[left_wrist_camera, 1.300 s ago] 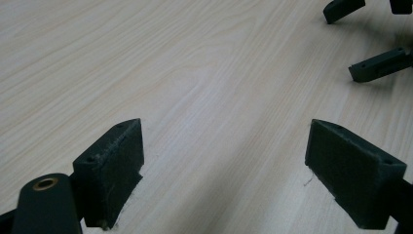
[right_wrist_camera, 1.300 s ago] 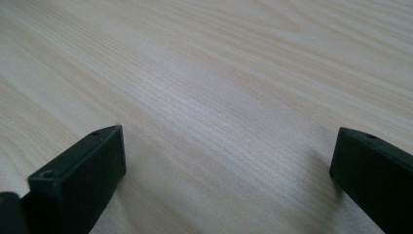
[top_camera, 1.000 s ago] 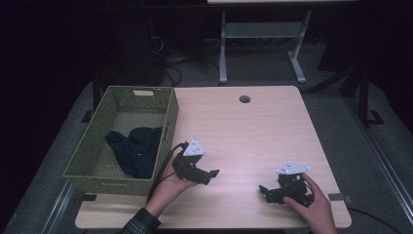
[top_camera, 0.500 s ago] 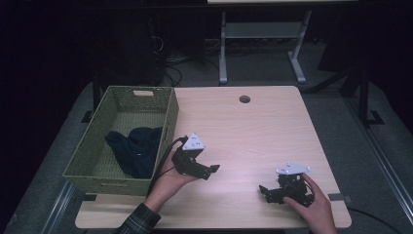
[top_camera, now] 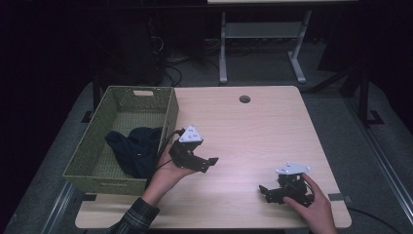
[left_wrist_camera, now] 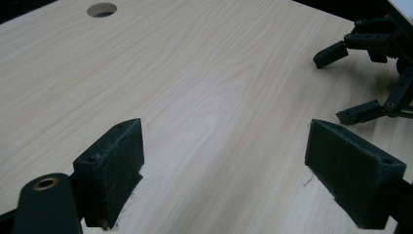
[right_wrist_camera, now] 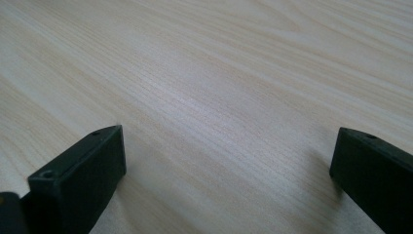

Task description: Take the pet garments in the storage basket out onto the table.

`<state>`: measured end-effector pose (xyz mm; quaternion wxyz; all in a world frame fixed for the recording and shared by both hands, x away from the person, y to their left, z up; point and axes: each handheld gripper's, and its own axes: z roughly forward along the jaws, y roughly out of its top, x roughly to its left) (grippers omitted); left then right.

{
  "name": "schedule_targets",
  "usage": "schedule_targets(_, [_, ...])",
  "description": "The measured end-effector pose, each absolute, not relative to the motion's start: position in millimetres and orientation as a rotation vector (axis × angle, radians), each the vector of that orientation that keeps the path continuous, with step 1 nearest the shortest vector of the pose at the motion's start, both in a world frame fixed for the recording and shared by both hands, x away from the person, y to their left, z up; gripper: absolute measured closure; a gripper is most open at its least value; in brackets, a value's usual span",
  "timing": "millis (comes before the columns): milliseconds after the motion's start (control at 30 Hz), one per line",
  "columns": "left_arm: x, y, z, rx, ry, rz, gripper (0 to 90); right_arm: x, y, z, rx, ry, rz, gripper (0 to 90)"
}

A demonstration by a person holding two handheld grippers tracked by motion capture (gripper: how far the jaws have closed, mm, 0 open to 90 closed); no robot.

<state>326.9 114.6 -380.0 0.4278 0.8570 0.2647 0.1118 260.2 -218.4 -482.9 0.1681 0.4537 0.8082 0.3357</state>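
Observation:
A green woven basket (top_camera: 171,113) stands on the left part of the light wooden table (top_camera: 253,131). A dark cloth (top_camera: 132,149) lies crumpled inside it. My left gripper (top_camera: 210,164) hovers just right of the basket's front corner, pointing right, held in a hand. In its own view the left gripper (left_wrist_camera: 229,132) is open over bare wood. My right gripper (top_camera: 263,191) rests near the table's front right, pointing left, and also appears in the left gripper view as the right gripper (left_wrist_camera: 363,73). Its own view has the right gripper (right_wrist_camera: 229,134) open with nothing between the pads.
A round cable hole (top_camera: 244,99) sits at the table's far middle, also seen as the hole (left_wrist_camera: 101,9). A metal stand (top_camera: 260,44) and cables lie on the dark floor behind the table. Bare wood stretches between the two grippers.
My left gripper has shifted slightly forward and to the right, away from the basket. The right gripper has stayed where it was.

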Motion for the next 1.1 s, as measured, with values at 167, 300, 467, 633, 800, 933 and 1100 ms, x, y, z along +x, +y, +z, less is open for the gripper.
schedule_targets(167, [330.6, 116.3, -371.6, 2.122, 0.664, 0.293, 13.9, 260.2, -218.3, -482.8, 1.291, 2.3, 0.953, 0.0])
schedule_targets(300, [334.2, 117.9, -367.8, 2.113, 0.673, 0.305, 13.9, 260.4, -218.3, -482.8, 1.288, 2.3, 0.953, 0.0])
schedule_targets(467, [338.3, 123.7, -362.7, 2.104, 0.677, 0.322, 13.9, 260.4, -218.2, -482.8, 1.287, 2.301, 0.954, 0.0])
schedule_targets(633, [341.3, 134.4, -359.3, 2.086, 0.687, 0.329, 14.1, 260.4, -218.2, -482.8, 1.288, 2.3, 0.954, 0.0])
schedule_targets(800, [343.7, 144.8, -354.6, 2.074, 0.703, 0.349, 14.1, 260.4, -218.2, -482.8, 1.288, 2.301, 0.954, 0.0])
schedule_targets(933, [345.5, 155.3, -350.7, 2.052, 0.724, 0.355, 14.1, 260.4, -218.2, -482.8, 1.288, 2.3, 0.954, 0.0])
schedule_targets(1100, [347.7, 168.0, -347.7, 2.029, 0.74, 0.367, 14.1, 260.4, -218.2, -482.8, 1.288, 2.3, 0.954, 0.0])
